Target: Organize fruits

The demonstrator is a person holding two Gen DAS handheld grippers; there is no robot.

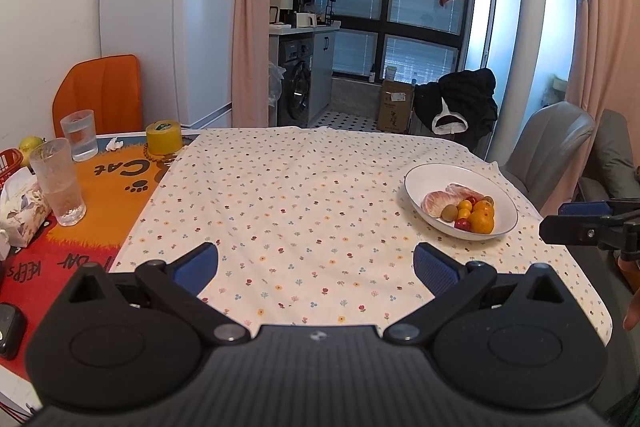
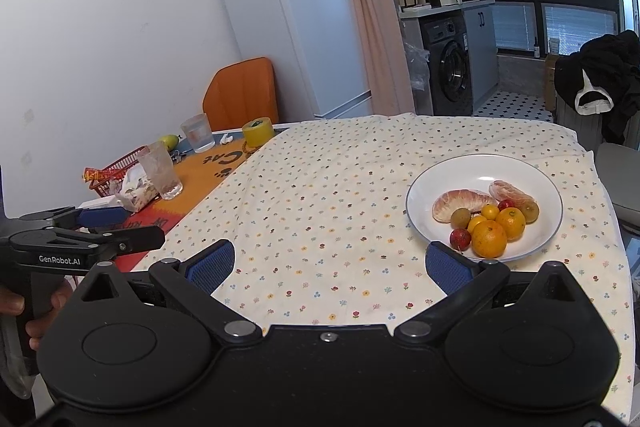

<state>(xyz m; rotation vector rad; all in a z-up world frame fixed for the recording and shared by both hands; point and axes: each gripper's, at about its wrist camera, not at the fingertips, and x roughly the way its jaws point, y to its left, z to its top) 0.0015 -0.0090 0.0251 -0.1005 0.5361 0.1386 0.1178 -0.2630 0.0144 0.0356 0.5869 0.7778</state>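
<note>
Both grippers hover above the near edge of the floral-print cloth (image 1: 304, 195) covering the table, the left gripper (image 1: 316, 263) and right gripper (image 2: 330, 263) each with blue-padded fingers spread wide and empty. The white round ceramic bowl (image 2: 460, 171) sits near the table's right edge, holding oranges (image 2: 489, 238), peeled pomelo segments (image 2: 456, 205), kiwis and small red fruits.
</note>
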